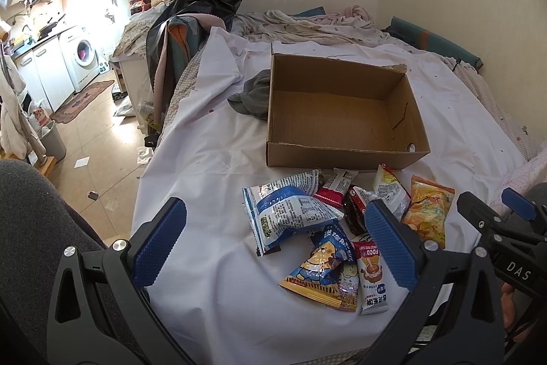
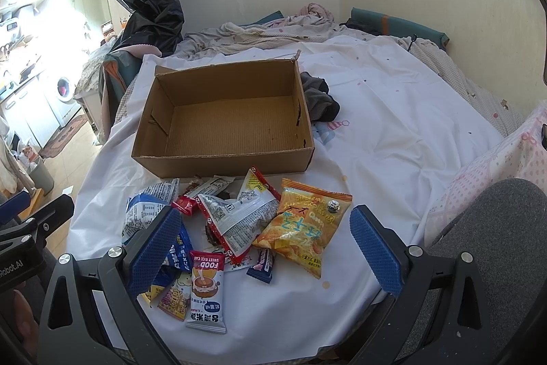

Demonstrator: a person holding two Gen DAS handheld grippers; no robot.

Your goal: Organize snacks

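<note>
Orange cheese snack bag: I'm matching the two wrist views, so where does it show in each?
Left wrist: orange cheese snack bag at right, behind the right finger.
Right wrist: centre, between the fingers.
Shared landmark: cardboard box just behind the snacks.

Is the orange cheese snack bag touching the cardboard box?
Apart. The right wrist view shows white sheet between the orange cheese snack bag and the cardboard box.
</note>
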